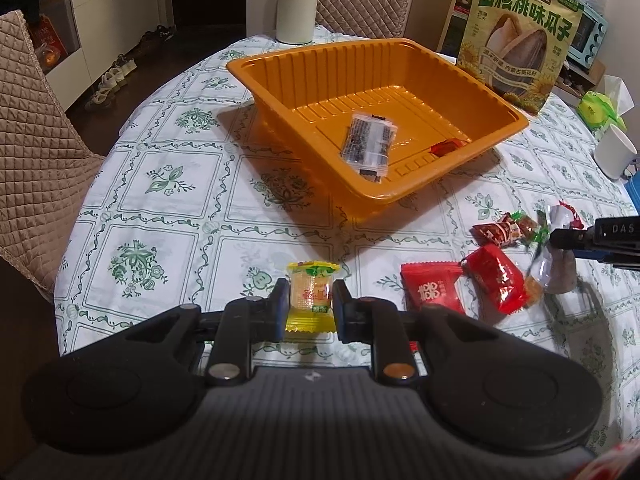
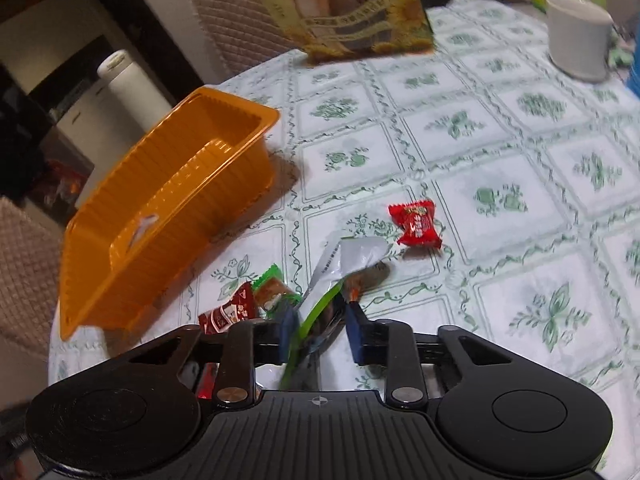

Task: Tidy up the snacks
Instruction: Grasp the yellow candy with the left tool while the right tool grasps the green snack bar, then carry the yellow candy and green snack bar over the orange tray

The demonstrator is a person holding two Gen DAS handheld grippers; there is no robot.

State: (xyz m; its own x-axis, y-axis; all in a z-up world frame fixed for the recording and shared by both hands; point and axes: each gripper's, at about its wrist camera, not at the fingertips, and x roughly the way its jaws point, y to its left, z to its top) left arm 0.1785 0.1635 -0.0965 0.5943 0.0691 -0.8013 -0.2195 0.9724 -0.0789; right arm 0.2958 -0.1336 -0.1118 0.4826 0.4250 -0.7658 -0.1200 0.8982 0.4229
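My left gripper (image 1: 310,306) has its two pads closed against the sides of a yellow wrapped candy (image 1: 311,300), gripped across its plump middle with the crimped ends poking out front and back. It looks feather-light and a bit squashy, with a slick film wrapper, so I judge a modest squeeze on the body is right; the flat crimped tails would likely slide out. It sits just above the floral tablecloth (image 1: 168,184), and the orange plastic tray (image 1: 400,196) lies ahead and slightly right, already containing a clear packet of dark snacks (image 1: 370,142) and a small red candy (image 1: 448,147).

My right gripper (image 2: 320,320) is narrowed around a clear-and-green sachet (image 2: 340,272) that runs lengthwise between the pads — limp, crinkly film, likely to flop and twist if lifted by one end. I cannot tell whether the pads truly pinch it or merely flank it. Just left of that gripper lie a dark red sweet (image 2: 228,312) and a green-ended candy (image 2: 274,292); a bright red candy (image 2: 416,224) sits apart, further ahead to the right. From this side the tray is up on the left, near but not touching the pile.

In the left view, two more red packets (image 1: 468,292) lie between the grippers — light, slippery things all.
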